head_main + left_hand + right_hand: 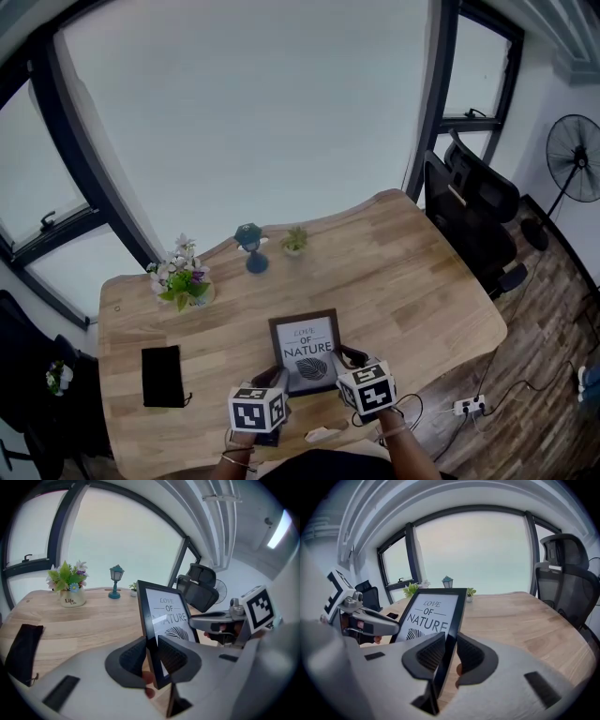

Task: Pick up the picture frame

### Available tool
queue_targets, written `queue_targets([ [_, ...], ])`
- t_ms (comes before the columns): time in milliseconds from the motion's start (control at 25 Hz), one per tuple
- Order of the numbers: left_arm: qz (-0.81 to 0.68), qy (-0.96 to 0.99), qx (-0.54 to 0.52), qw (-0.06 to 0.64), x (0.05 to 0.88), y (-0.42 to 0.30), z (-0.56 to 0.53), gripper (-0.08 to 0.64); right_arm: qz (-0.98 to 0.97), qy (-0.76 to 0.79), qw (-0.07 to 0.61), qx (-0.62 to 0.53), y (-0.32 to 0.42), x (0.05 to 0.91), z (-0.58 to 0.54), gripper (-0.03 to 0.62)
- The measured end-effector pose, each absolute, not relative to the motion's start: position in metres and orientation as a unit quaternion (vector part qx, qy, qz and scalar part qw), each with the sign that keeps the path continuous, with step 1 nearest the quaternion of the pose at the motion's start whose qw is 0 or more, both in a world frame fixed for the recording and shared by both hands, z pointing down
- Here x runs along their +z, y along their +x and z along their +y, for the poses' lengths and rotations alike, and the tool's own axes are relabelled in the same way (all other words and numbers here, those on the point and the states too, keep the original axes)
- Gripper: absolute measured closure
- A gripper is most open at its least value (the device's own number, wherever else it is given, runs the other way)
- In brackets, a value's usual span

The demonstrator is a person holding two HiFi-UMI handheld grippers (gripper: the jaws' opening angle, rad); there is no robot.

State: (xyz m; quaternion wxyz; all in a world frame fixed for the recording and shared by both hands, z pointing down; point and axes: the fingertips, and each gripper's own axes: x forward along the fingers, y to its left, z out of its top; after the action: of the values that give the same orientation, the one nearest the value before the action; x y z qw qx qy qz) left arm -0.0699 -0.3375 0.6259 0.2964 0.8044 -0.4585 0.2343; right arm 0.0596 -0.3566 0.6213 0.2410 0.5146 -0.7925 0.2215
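A black picture frame [307, 349] with a white print reading "LOVE OF NATURE" is held above the near edge of the wooden table [394, 272]. My left gripper [272, 386] is shut on the frame's left edge [149, 634], and my right gripper [345, 367] is shut on its right edge [451, 639]. In the left gripper view the right gripper [220, 620] shows beyond the frame [166, 616]; in the right gripper view the left gripper [370, 620] shows past the frame [431, 616]. The frame's lower edge is hidden behind both grippers.
On the table stand a flower pot [183, 281], a small teal lamp [251, 246] and a tiny potted plant [294, 242]. A black pouch [162, 376] lies at the left. A black office chair [473, 206] and a fan [574, 159] stand at the right.
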Motion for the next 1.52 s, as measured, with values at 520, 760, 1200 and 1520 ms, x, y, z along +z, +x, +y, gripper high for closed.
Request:
queue_targets([
  [520, -0.461, 0.823, 0.217, 0.252, 0.582, -0.069, -0.311, 0.489, -0.798, 0.531, 0.214, 0.19, 0.061, 0.579, -0.33, 0.513],
  [760, -0.462, 0.829, 0.203, 0.241, 0.565, -0.07, -0.293, 0.489, -0.798, 0.54, 0.202, 0.171, 0.06, 0.557, -0.309, 0.514],
  [1200, -0.462, 0.835, 0.193, 0.227, 0.543, -0.075, -0.254, 0.489, -0.798, 0.549, 0.188, 0.16, 0.055, 0.536, -0.268, 0.514],
  [1520, -0.462, 0.841, 0.183, 0.215, 0.522, -0.078, -0.228, 0.491, -0.798, 0.557, 0.174, 0.147, 0.052, 0.514, -0.24, 0.514],
])
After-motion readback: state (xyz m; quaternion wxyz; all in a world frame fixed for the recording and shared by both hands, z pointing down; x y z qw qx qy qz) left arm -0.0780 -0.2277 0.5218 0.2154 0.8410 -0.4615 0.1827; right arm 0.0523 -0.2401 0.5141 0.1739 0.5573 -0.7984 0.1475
